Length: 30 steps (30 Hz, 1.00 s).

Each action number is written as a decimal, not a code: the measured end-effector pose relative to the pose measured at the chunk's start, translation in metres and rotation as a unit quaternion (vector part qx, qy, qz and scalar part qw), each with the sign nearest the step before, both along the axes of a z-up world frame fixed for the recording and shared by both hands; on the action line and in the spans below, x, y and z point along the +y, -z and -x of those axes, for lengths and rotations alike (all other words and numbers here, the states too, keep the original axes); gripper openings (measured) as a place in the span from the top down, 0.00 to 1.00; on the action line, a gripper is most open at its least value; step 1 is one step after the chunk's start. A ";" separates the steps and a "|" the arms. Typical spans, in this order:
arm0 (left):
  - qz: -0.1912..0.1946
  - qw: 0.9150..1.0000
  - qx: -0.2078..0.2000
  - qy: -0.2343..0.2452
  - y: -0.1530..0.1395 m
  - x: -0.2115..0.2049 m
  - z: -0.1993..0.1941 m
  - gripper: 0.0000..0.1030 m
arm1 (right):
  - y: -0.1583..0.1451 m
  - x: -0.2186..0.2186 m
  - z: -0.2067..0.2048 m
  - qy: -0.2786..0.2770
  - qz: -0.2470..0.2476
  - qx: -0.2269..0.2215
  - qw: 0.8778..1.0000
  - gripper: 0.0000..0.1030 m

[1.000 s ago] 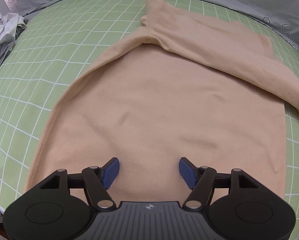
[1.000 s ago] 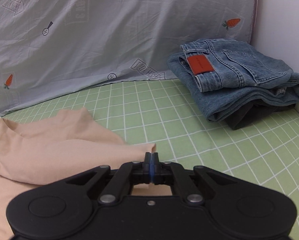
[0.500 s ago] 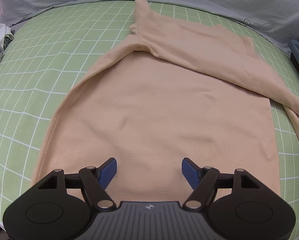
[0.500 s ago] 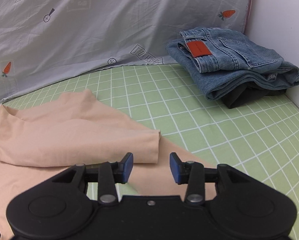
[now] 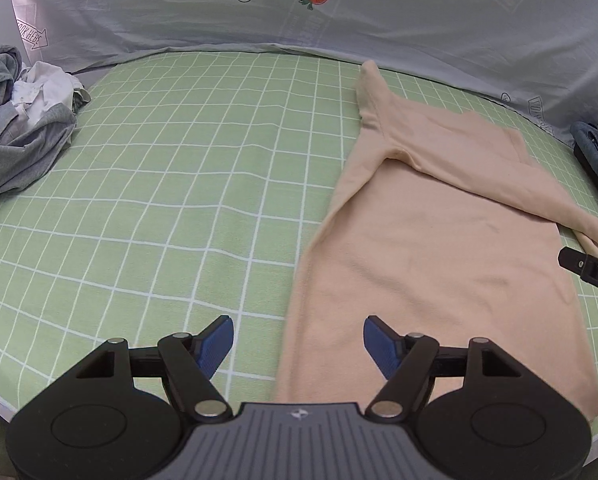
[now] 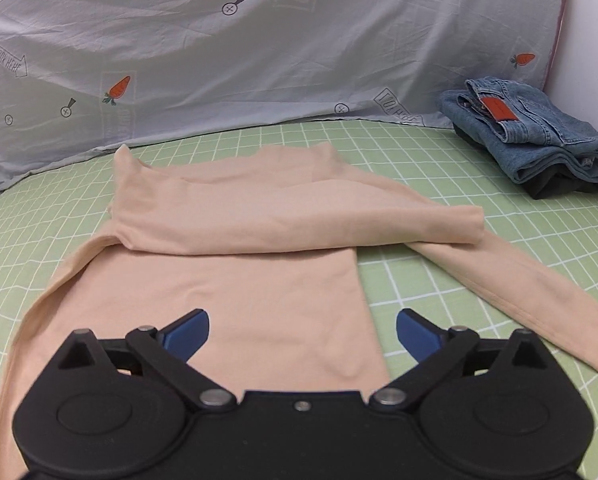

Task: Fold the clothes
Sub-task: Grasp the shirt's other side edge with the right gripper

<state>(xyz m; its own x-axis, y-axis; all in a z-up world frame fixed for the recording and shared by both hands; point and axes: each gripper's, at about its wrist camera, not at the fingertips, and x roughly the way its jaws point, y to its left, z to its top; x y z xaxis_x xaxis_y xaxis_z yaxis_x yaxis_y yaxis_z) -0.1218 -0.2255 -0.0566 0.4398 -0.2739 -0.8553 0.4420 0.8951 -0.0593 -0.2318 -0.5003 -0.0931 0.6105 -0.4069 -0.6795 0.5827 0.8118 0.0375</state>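
**Operator:** Right wrist view: report jaw status and garment position.

**Technician:** The right gripper [image 6: 303, 332] has its jaws opening, now spread wide, with nothing clamped between them. The peach top [image 6: 235, 280] lies flat on the green checked sheet [image 6: 439, 152], directly below and beyond the fingers. One sleeve [image 6: 299, 220] is folded across the chest, left to right. The other sleeve [image 6: 519, 292] trails unfolded to the right. The left gripper [image 5: 299, 340] is also released and empty, positioned over the garment's near left edge.

**Operator:** List the fault conditions from this state.

**Technician:** Three, in my judgement. First, a low pass of the open fingers over the body panel can snag the thin fabric and drag the folded sleeve out of place. Second, a pinch that takes only the top layer at the hem produces an uneven fold. Third, the loose sleeve can fall short of the body or bunch if it is lifted by the cuff alone.

**Operator:** Any obstruction nearby?

**Technician:** The folded jeans [image 6: 535, 132] sit at the far right, well apart. A heap of grey and white laundry [image 5: 23, 116] sits at the far left. A dark part [image 5: 587, 270] enters the left wrist view at the right edge, probably the other gripper.
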 end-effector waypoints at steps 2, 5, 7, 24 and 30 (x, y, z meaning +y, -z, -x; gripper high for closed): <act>-0.005 1.000 -0.003 0.006 -0.002 0.020 -0.004 0.30 | 0.004 0.028 -0.010 -0.012 -0.001 -0.001 1.000 0.01; -0.017 1.000 -0.005 0.011 -0.001 0.053 -0.012 0.30 | 0.012 0.070 -0.025 -0.038 -0.011 0.003 0.999 0.03; -0.023 1.000 -0.007 0.011 -0.001 0.075 -0.017 0.30 | 0.006 0.100 -0.038 -0.064 -0.016 0.007 0.998 0.10; -0.031 0.999 -0.012 -0.024 0.000 0.174 -0.032 0.30 | 0.013 0.211 -0.089 -0.172 -0.064 0.049 0.982 0.74; -0.019 1.000 -0.010 -0.011 0.000 0.166 -0.034 0.30 | 0.009 0.198 -0.079 -0.168 -0.087 0.017 0.982 0.98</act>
<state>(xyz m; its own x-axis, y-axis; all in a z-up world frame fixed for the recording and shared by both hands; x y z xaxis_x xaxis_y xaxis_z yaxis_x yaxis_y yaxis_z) -0.0873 -0.0599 -0.0562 0.4622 -0.2311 -0.8562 0.4238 0.9056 -0.0157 -0.1527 -0.3024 -0.1017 0.6658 -0.0619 -0.7435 0.2866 0.9413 0.1783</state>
